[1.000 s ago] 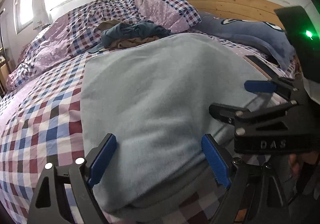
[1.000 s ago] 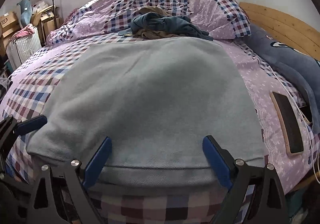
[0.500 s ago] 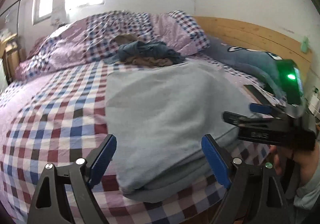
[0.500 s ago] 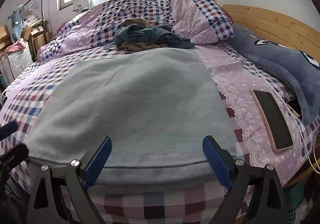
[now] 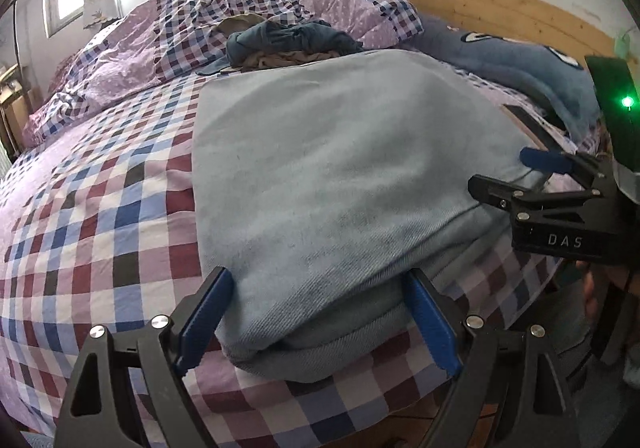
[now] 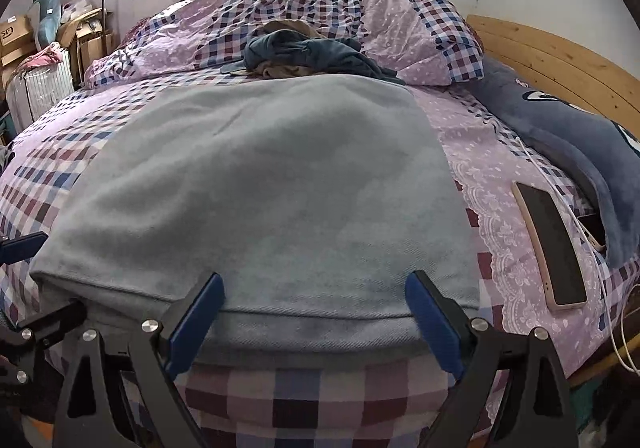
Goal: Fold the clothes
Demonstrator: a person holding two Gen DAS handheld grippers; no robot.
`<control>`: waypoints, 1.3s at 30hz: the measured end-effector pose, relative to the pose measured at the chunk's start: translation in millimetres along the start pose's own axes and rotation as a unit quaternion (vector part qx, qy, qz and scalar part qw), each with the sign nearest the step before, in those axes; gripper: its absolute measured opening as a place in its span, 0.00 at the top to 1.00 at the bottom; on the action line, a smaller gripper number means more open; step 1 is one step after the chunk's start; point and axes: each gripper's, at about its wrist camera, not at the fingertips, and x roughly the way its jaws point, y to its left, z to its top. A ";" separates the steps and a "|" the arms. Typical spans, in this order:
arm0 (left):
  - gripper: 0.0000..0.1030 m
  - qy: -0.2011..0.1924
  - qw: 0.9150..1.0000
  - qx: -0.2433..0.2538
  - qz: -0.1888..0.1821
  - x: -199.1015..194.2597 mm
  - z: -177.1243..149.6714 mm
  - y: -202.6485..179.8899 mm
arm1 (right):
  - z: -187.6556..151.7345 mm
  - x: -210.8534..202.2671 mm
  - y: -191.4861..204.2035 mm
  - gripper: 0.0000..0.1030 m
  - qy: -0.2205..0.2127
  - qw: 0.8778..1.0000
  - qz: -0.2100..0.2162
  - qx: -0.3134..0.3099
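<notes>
A light blue garment (image 5: 340, 168) lies folded flat on the checked bed sheet (image 5: 100, 216). My left gripper (image 5: 318, 280) is open, its blue pads on either side of the garment's near left corner. My right gripper (image 6: 315, 280) is also open at the garment's near edge (image 6: 312, 312), towards its right end. The left wrist view shows the right gripper (image 5: 502, 172) at the far right, held by a hand. In the right wrist view the left gripper (image 6: 56, 272) shows at the left border. Neither holds cloth.
A pile of dark teal and tan clothes (image 6: 308, 56) sits behind the garment against the bunched quilt (image 6: 280, 16). A phone (image 6: 552, 244) with a white cable lies right of it, beside a blue plush pillow (image 6: 560, 128). The wooden headboard (image 6: 560, 64) runs along the right.
The left gripper pulled back from the bed half a second ago and has come close to the garment's corner again. The right gripper shifted only slightly. Both stayed open.
</notes>
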 end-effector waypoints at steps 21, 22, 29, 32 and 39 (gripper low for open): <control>0.13 -0.036 0.995 -0.088 -0.016 -14.7 1.1 39.3 | 10.3 -0.4 -5.0 0.08 0.016 1.000 -0.008 0.019; 0.13 -0.023 0.996 -0.089 -0.020 -8.9 0.4 40.7 | 10.8 -3.5 -5.4 0.08 0.013 1.000 -0.002 0.024; 0.13 0.011 0.992 -0.112 -0.050 -3.0 -8.5 48.7 | 22.5 -40.4 -2.1 0.08 -0.046 0.998 0.033 0.041; 0.13 0.012 0.981 -0.170 -0.092 -5.4 -15.8 68.1 | 24.0 -53.2 2.3 0.08 -0.066 0.996 0.046 0.044; 0.13 0.017 0.935 -0.301 -0.186 -8.2 -32.7 111.4 | 30.9 -68.3 20.3 0.08 -0.095 0.992 0.072 0.030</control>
